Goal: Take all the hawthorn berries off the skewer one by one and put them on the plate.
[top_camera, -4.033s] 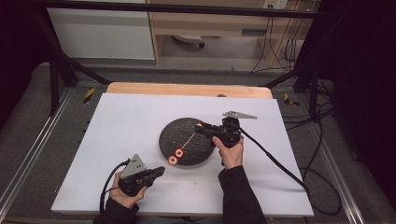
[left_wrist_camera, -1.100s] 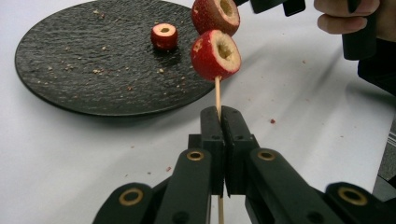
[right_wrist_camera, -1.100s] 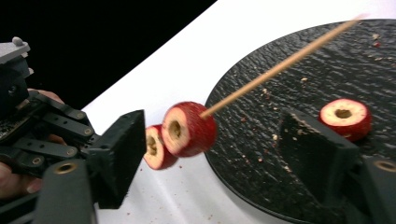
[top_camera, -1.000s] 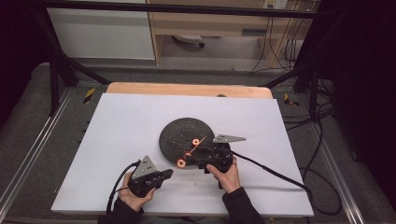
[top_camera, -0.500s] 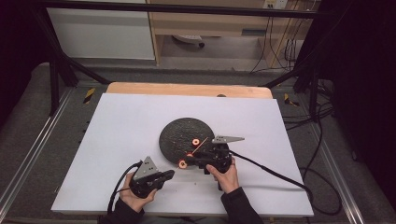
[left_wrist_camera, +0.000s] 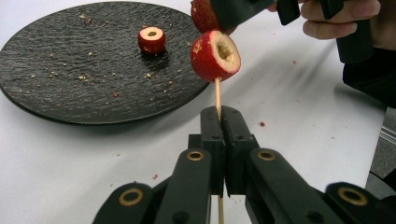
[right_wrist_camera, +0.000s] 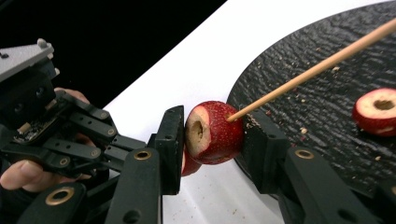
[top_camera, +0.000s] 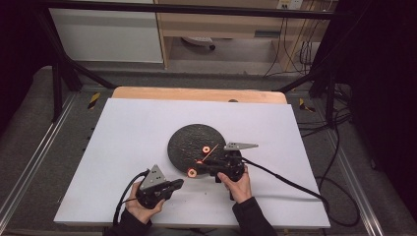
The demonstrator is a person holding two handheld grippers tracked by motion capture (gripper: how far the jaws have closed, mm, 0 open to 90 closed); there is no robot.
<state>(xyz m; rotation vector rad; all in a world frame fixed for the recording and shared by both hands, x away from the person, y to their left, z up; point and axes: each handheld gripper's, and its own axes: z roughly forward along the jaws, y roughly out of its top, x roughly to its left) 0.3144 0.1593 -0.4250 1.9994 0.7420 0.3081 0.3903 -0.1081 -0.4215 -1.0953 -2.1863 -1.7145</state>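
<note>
The black plate [top_camera: 193,142] carries one loose cored fruit [left_wrist_camera: 151,39]. The left gripper [left_wrist_camera: 219,122] clamps the skewer [left_wrist_camera: 217,95]. The right gripper [right_wrist_camera: 212,135], jaws just closing, pinches a threaded fruit [right_wrist_camera: 215,132] just off the plate's rim. Hold the skewer rigid; slide the fruit along its axis without crushing it.

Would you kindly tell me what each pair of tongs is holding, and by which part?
The left tongs clamp a wooden skewer on its bare shaft below the fruit. The right tongs squeeze a cored red fruit by its sides, on that skewer.
</note>
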